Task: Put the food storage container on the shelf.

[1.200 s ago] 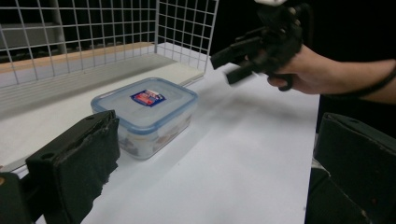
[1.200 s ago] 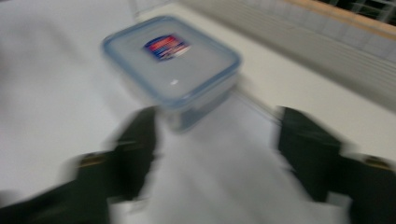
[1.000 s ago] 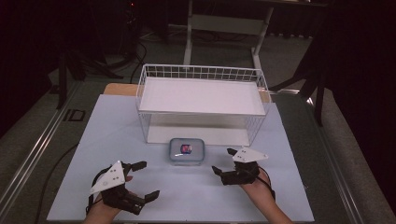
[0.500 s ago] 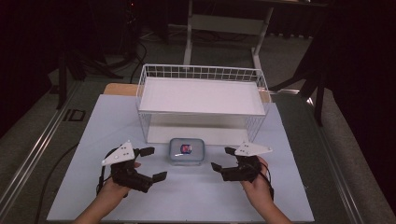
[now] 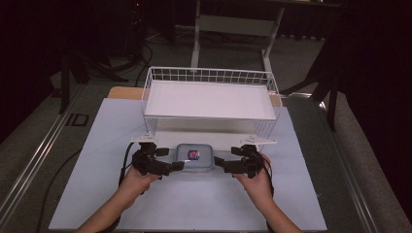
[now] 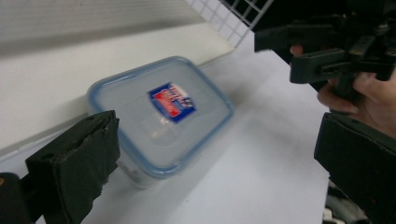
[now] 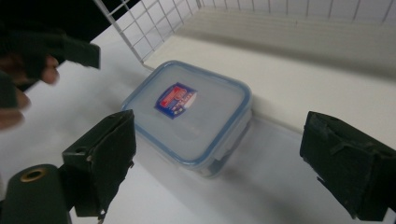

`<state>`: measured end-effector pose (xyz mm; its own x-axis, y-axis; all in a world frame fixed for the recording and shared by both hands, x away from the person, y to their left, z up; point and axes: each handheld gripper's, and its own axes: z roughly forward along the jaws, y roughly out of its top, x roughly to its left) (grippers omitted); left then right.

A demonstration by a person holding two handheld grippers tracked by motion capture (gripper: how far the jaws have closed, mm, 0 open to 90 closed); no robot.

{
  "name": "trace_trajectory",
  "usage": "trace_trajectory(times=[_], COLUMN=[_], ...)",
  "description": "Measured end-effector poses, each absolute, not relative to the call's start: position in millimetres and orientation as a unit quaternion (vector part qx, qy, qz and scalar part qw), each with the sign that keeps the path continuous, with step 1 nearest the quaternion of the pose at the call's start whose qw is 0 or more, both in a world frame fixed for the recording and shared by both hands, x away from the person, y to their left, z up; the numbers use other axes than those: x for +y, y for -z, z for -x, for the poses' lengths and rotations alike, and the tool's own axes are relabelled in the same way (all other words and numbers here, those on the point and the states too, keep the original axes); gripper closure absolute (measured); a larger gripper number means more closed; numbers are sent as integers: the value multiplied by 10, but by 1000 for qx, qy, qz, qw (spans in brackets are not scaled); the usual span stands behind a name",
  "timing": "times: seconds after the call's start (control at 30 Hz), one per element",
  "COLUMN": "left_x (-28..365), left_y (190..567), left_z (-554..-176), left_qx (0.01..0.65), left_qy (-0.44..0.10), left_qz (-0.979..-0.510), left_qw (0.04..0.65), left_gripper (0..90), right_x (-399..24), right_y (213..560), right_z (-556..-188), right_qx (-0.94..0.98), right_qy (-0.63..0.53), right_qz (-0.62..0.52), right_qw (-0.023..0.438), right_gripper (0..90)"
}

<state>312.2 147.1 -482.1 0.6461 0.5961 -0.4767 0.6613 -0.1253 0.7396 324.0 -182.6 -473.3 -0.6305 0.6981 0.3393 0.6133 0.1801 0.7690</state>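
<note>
Jaws flank the container (image 5: pixel 194 157); its red-blue label (image 7: pixel 176 101) seems illegible.

Left gripper (image 5: pixel 171 160) and right gripper (image 5: pixel 224 159) point inward, facing each other, jaws spread wide, hands low.

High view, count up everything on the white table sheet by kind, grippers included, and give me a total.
Handheld grippers: 2, the left gripper and the right gripper, both open
Clear food container with blue-rimmed lid: 1
White wire basket: 1
Total: 4
</note>
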Motion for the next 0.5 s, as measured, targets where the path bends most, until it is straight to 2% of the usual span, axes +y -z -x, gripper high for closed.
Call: trace_trajectory(times=[0.03, 0.23, 0.33, 0.37, 0.47, 0.5], left_x=[1480, 1516, 1485, 1479, 1461, 1442], left_y=[4854, 5034, 5124, 5149, 5190, 5226], left_z=[-3150, -3279, -3336, -3340, -3352, -3368], left_qx=[430, 474, 504, 509, 519, 521], left_qy=[36, 66, 78, 78, 85, 98], left_qz=[-742, -713, -714, -712, -708, -706], left_qw=[513, 513, 479, 476, 472, 469], left_gripper=[12, 13, 13, 13, 26, 46], right_x=[-1809, -1771, -1732, -1732, -1722, -1694], right_y=[4780, 4922, 5054, 5054, 5116, 5179], right_z=[-3304, -3430, -3518, -3518, -3560, -3602], right_qx=[761, 749, 740, 740, 733, 733], right_qy=[-477, -463, -451, -451, -449, -442], right_qz=[-439, -473, -495, -495, -503, -509], right_qw=[18, -24, -65, -65, -82, -92], right_gripper=[106, 134, 140, 140, 162, 219])
